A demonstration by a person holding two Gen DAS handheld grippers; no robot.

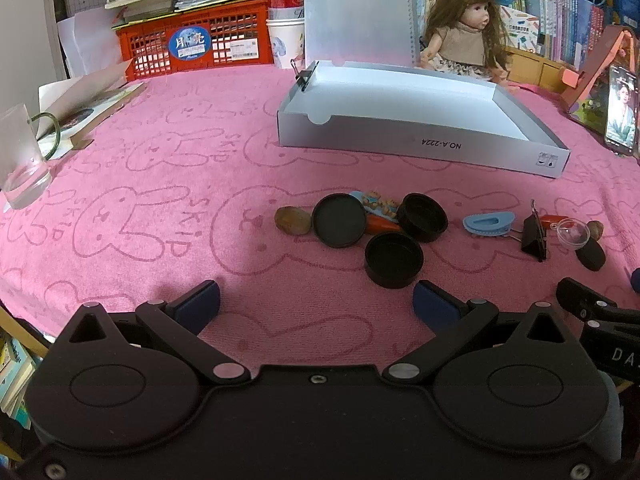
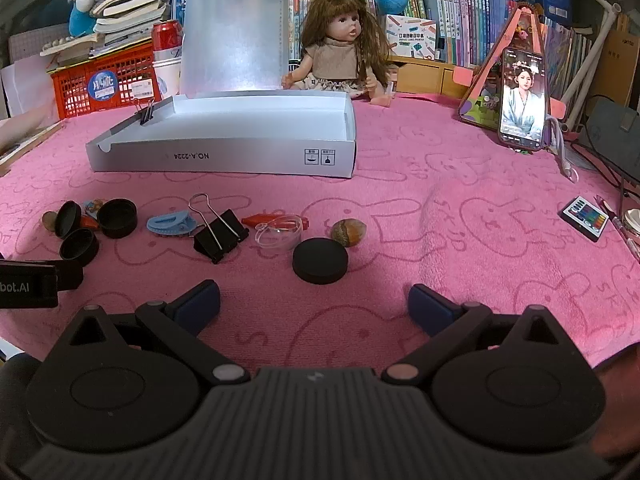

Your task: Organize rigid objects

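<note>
1. On the pink rabbit-print cloth (image 1: pixel 160 240), the left gripper (image 1: pixel 316 300) hovers low with its blue fingers (image 1: pixel 200 300) spread wide and nothing between them.
2. Ahead and left of its left finger, well apart, stands a clear glass (image 1: pixel 22 156).
3. Ahead of the gap between the fingers lies a brown stone (image 1: pixel 292 221), touching a black lid (image 1: pixel 339 220) that leans up on edge.
4. Behind that lid, a small bear figure (image 1: pixel 378 204) and an orange piece (image 1: pixel 382 223) lie wedged among the caps.
5. Just ahead of the left gripper's right finger sits a black cap (image 1: pixel 394 254), open side up; a second black cap (image 1: pixel 424 217) sits just beyond it.
6. Far ahead, the white box (image 1: pixel 420 148) lies open, a small binder clip (image 1: pixel 302 78) on its left wall.
7. The right gripper (image 2: pixel 316 304) likewise gapes wide and holds nothing.
8. Ahead and left of its left finger lie a blue hair clip (image 2: pixel 170 223) and a large black binder clip (image 2: pixel 220 238), touching.
9. Ahead of its gap, near the fingers, lies a black disc (image 2: pixel 320 260); just beyond are a clear plastic dome (image 2: pixel 280 232), a red piece (image 2: pixel 256 219) and an acorn-like nut (image 2: pixel 349 232).
10. Far right of its right finger, well apart, lies a small remote with coloured buttons (image 2: pixel 585 218).
11. Far ahead stand a doll (image 2: pixel 340 56) and a propped phone (image 2: pixel 522 98).
</note>
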